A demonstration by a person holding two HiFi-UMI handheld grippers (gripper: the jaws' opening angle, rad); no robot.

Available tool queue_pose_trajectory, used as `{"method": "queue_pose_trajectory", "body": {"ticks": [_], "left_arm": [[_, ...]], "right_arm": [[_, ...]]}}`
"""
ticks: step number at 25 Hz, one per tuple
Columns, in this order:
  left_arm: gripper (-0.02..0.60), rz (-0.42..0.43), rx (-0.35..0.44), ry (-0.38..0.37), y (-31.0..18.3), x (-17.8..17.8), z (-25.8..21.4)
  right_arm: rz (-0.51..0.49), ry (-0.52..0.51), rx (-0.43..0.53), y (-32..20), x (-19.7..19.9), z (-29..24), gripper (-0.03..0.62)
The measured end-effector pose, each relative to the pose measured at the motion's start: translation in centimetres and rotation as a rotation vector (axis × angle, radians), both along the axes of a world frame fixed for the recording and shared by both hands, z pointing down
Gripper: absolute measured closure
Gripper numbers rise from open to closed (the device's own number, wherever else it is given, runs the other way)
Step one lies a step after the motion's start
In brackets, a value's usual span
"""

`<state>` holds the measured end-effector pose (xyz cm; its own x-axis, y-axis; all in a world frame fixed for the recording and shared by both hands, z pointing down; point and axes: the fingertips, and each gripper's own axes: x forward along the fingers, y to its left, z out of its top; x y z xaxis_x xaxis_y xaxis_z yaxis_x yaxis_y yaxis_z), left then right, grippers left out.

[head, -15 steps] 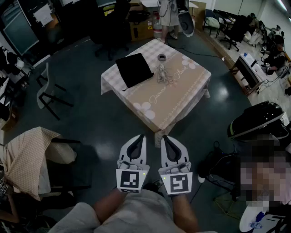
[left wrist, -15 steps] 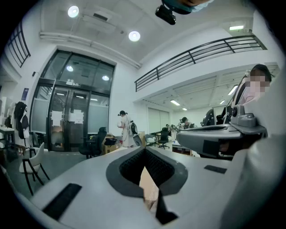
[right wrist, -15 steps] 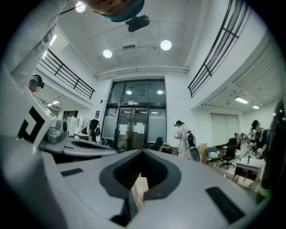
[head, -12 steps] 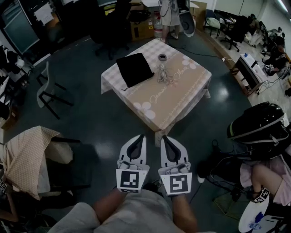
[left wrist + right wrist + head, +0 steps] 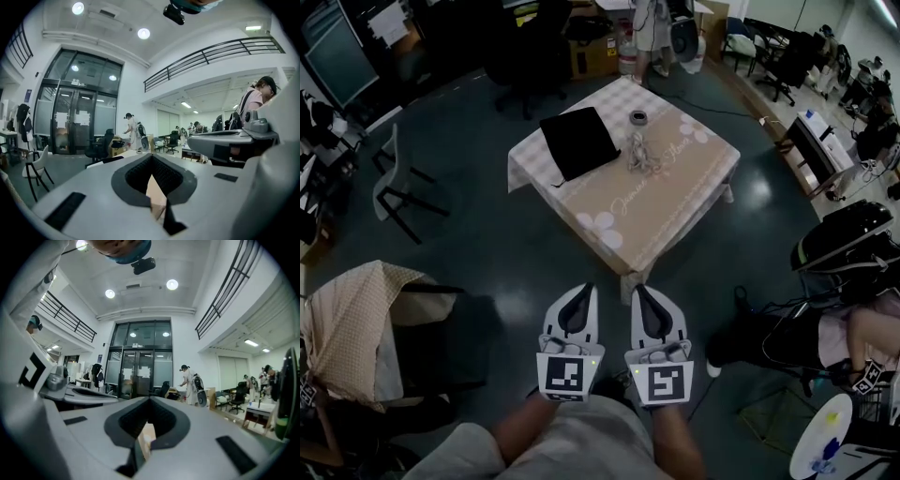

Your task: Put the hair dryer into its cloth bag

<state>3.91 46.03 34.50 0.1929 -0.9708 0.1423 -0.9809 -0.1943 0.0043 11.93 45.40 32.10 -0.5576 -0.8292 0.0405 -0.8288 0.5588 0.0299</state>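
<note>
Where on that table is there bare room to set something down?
Bare: the table's near half, between the black cloth bag, the hair dryer and the front edge, plus the right corner. Crowded: the far side, where bag and dryer lie side by side.

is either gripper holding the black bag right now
No, the black bag lies flat on the table, well ahead of the left gripper and right gripper.

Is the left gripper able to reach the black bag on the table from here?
Probably not yet. The left gripper is held close to the body, with floor between it and the table bearing the black bag. Nothing blocks the way.
</note>
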Motion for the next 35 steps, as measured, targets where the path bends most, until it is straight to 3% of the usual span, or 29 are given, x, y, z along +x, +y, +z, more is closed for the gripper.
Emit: {"method": "queue_pose_trajectory", "body": {"ticks": [7, 19, 27, 35], "left_arm": [[0.575, 0.02, -0.025, 0.006, -2.1, -3.2, 0.9], [0.575, 0.061, -0.069, 0.023, -6.0, -10.9, 2.9], [0.575, 0.035, -0.112, 0.052, -6.8, -13.3, 5.0], [0.575, -0.003, -0.154, 0.006, -9.3, -13.8, 6.1]], "right_arm": [[0.011, 0.015, -0.01, -2.3, -3.1, 0.6, 0.579], [0.004, 0.037, -0.027, -6.3, -12.1, 1.6, 0.579], [0.017, 0.074, -0.08, -7.3, -13.0, 3.7, 0.579], [-0.053, 0.035, -0.121, -10.8, -14.1, 5.5, 0.579]]}}
